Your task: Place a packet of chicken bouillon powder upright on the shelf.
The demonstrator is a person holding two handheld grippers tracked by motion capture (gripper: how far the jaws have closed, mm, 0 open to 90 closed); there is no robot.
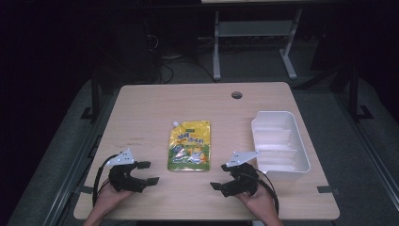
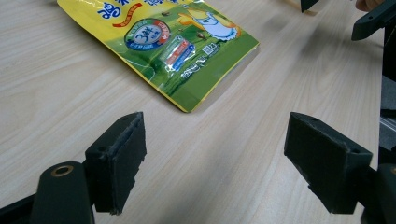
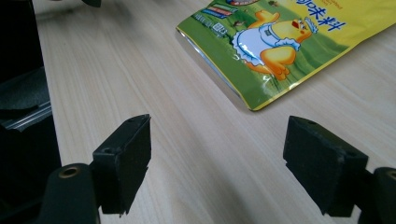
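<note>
A yellow and green spouted pouch (image 1: 189, 146) lies flat in the middle of the wooden table (image 1: 141, 113), its white cap toward the far left. My left gripper (image 1: 147, 172) rests near the front left, open, pointing right toward the pouch. In the left gripper view the pouch's green bottom corner (image 2: 187, 70) lies ahead of the spread jaws, with bare wood between them (image 2: 212, 158). My right gripper (image 1: 220, 176) sits at the front right, open, aimed left. The right gripper view has the pouch (image 3: 280, 51) ahead and to the right of the empty gripper (image 3: 217, 158).
A white plastic bin (image 1: 281, 140) with ribbed floor stands at the table's right edge, just behind the right hand. A round cable hole (image 1: 236, 95) is in the far part of the top. Dark floor and a desk frame (image 1: 254, 42) lie beyond.
</note>
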